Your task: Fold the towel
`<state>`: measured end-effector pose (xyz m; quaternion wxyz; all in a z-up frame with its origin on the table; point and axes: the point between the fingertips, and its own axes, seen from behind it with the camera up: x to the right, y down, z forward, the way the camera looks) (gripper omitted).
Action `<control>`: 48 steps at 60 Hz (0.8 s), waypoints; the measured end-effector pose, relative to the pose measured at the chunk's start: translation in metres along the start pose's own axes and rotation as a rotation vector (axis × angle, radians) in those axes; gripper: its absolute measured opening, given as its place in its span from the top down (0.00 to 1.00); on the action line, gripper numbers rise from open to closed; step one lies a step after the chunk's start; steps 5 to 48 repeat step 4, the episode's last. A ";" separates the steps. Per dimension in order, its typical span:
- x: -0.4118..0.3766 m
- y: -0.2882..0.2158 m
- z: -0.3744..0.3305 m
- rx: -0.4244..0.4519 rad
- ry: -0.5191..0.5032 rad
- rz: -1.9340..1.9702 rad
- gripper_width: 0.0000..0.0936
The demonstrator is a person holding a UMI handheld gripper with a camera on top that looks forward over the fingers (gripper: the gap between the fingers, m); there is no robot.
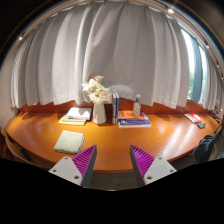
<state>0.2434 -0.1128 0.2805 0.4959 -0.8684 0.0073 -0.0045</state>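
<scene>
1. The towel (pixel 69 141), pale and seemingly already folded flat, lies on the table (pixel 40 128) just ahead-left of the fingers.
2. The gripper (pixel 111 160) hangs spread, holding nothing; I judge this the approach.
3. Next: swing left and down to an edge.
4. Books (pixel 134 121) lie beyond.

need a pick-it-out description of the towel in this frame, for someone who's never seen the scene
Start at the long orange-brown table before the white curtains. The towel lies near its front edge, just beyond the open gripper. It is a pale green folded square lying alone, unlike the books and flower vase farther back.
</scene>
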 end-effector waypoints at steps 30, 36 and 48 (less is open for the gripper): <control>-0.002 0.001 0.000 -0.004 -0.005 0.004 0.31; -0.002 0.001 0.000 -0.004 -0.005 0.004 0.31; -0.002 0.001 0.000 -0.004 -0.005 0.004 0.31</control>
